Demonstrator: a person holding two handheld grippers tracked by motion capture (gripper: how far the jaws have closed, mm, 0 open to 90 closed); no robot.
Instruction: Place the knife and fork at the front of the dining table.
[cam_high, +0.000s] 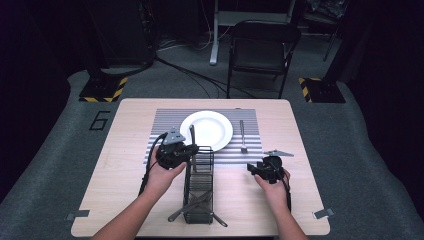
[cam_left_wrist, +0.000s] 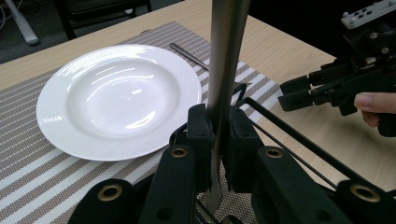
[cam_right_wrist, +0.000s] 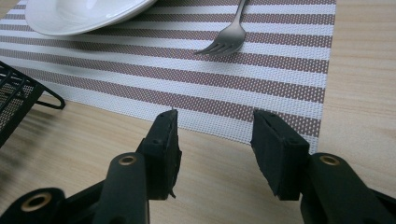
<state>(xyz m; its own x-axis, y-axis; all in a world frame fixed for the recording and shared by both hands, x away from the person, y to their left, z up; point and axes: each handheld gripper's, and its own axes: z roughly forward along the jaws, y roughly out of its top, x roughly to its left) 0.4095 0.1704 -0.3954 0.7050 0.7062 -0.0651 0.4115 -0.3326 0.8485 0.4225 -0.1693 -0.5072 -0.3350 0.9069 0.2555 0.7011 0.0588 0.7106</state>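
Clamped tight: left gripper (cam_left_wrist: 215, 140) fingers (cam_left_wrist: 198, 135) pressed together on a metal utensil handle (cam_left_wrist: 226, 56), flat strip standing upright between the pads, lower end poking out beneath them, top end running out of frame. Spread wide: right gripper (cam_right_wrist: 215, 149) fingers (cam_right_wrist: 163, 149) well apart, gripping nothing, hovering low over bare wood just short of the striped placemat (cam_right_wrist: 261, 70) edge. Largest to smallest around them: wooden table (cam_high: 130, 125); placemat spread across its far half; white plate (cam_high: 206, 129) resting on the mat, just beyond the left gripper (cam_high: 172, 152); black wire caddy (cam_high: 199, 187) lying between the two hands, more cutlery inside near its front end; fork (cam_right_wrist: 229, 39) lying on the mat to the plate's right, tines toward the right gripper (cam_high: 267, 169), near but not touching. Held handle rising at the caddy's far end, beside the plate rim.
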